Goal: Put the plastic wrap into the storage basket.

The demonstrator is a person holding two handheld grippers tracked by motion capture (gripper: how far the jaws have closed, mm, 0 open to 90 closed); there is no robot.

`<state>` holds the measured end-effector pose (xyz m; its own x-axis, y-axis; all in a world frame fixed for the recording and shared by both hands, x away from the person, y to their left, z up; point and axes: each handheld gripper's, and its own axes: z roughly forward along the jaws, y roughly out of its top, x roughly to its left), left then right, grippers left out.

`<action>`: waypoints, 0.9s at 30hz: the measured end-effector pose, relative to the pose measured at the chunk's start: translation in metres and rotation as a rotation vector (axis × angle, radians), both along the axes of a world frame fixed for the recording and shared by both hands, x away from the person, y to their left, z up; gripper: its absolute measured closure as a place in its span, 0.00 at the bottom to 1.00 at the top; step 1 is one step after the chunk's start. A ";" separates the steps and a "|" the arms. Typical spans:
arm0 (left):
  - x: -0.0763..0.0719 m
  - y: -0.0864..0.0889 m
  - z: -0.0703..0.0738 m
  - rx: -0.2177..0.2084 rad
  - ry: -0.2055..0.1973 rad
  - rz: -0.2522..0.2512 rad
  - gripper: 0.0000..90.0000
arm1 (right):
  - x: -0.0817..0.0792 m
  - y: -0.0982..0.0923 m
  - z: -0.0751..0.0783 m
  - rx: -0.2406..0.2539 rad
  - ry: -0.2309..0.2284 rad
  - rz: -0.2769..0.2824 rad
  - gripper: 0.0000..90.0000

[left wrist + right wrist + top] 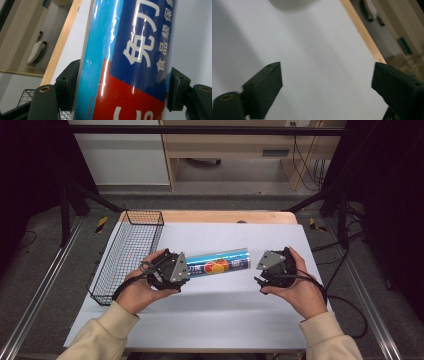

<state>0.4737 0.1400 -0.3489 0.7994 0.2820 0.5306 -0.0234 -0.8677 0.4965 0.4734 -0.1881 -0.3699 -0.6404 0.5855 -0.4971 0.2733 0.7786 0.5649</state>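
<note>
— What do your fingers have now?

— My left gripper (186,268) is closed on one end of the long box (220,263). In the left gripper view both black pads press on its two sides, one at each edge of the box (130,60). My right gripper (261,270) holds nothing: its jaws stand wide apart over the bare white table (312,55), just beside the other end of the box, not touching it as far as I can see.

— Where is the box?

— Near the middle of the table (225,320), lying about crosswise between my two hands. If it rests on the surface or is a little lifted, I cannot tell.

— How will it handle?

— I judge it is a roll of film or foil in a carton, so light, stiff along its length, but the thin walls can bend in under a hard squeeze. It has a glossy wrap with bright reflections, so I think it is slippery. Held at one end only, it may swing or turn in the pads. Better is to take it nearer the middle, or to support the free end with the right gripper.

— And how many things?

— One box, one wire basket (131,251) at the left side of the table with nothing that I can see in it, and two grippers
</note>
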 end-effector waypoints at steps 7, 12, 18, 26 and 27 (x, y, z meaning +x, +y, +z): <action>0.001 0.006 0.013 0.001 -0.008 0.031 0.32 | 0.001 -0.017 -0.030 0.212 -0.002 -0.119 0.12; 0.002 0.011 0.024 0.008 -0.011 0.064 0.32 | 0.001 -0.021 -0.051 0.310 -0.015 -0.217 0.12; 0.003 0.014 0.031 -0.003 -0.015 0.092 0.32 | -0.001 -0.024 -0.064 0.341 0.033 -0.275 0.12; 0.007 0.016 0.030 -0.015 -0.011 0.110 0.32 | -0.007 -0.033 -0.069 0.356 0.009 -0.320 0.12; 0.008 0.016 0.031 -0.010 -0.009 0.113 0.32 | -0.007 -0.035 -0.069 0.360 0.005 -0.328 0.12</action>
<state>0.4819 0.1562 -0.3182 0.7576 0.3752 0.5341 0.0696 -0.8601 0.5054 0.4660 -0.2230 -0.4386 -0.3956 0.8909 -0.2231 0.4747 0.4063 0.7808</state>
